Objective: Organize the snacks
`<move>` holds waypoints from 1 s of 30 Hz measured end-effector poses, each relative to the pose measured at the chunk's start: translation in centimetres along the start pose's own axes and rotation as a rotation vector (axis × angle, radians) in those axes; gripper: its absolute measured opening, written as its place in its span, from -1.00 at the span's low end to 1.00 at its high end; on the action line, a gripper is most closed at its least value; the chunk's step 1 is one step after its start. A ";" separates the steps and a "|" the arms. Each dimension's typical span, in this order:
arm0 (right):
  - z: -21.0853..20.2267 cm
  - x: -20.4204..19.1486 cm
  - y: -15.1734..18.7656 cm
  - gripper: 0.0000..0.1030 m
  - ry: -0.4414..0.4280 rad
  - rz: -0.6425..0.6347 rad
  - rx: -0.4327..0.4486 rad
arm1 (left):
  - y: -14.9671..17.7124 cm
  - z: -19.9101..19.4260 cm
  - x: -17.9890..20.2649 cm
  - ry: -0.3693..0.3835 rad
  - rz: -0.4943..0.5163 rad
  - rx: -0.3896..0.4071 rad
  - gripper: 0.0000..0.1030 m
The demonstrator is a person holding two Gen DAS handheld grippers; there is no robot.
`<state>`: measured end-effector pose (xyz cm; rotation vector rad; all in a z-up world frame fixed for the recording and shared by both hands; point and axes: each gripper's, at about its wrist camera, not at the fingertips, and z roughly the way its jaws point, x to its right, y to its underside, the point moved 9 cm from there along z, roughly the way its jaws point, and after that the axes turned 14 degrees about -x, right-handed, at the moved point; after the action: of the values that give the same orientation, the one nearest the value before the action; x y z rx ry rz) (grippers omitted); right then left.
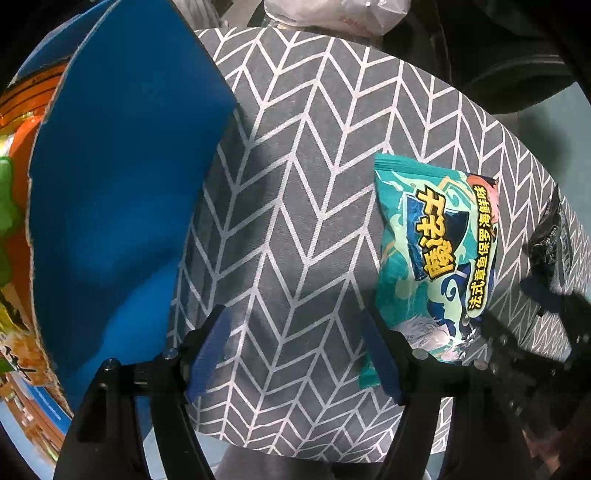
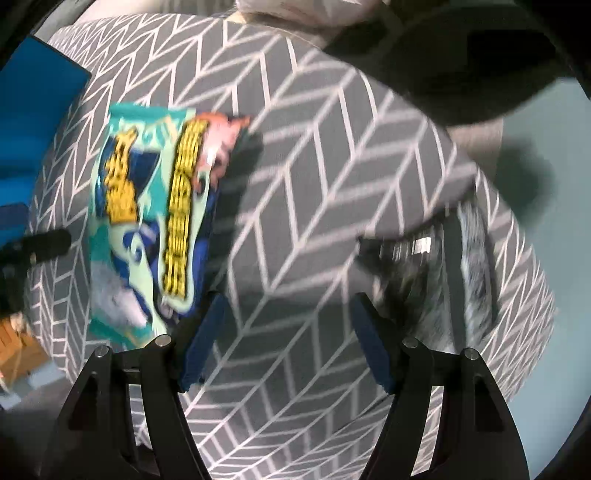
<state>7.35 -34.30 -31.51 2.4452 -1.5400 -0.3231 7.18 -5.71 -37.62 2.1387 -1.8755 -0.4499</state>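
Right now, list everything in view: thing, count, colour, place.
snack packet: one, teal with yellow lettering, flat on the cloth, right of the left hand-held gripper.
dark wrapper: one, black and silvery, on the cloth near its right edge; blurred.
box: one, blue walls, at the cloth's left side, holding orange and green packets.
tablecloth: one, grey with white chevrons.
white bag: one, beyond the far edge.
left hand-held gripper: black, blue pads, open over bare cloth.
right hand-held gripper: same, open over bare cloth.
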 end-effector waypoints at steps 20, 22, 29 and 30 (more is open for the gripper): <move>-6.9 9.0 2.8 0.50 -0.015 -0.047 0.099 | 1.4 -1.5 8.2 0.168 0.031 -0.009 0.79; -6.0 9.5 2.3 0.50 -0.014 -0.061 0.070 | 1.4 -1.1 9.3 0.162 0.022 -0.019 0.80; -2.6 10.3 0.7 0.50 -0.014 -0.105 0.022 | 1.9 2.2 11.9 0.131 -0.028 -0.061 0.80; -2.1 10.3 0.4 0.50 -0.015 -0.108 0.020 | 1.8 2.7 12.3 0.116 -0.032 -0.065 0.80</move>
<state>12.04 -43.63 -29.99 2.5531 -1.4269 -0.3479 5.94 -18.11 -40.17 2.1074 -1.7431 -0.3802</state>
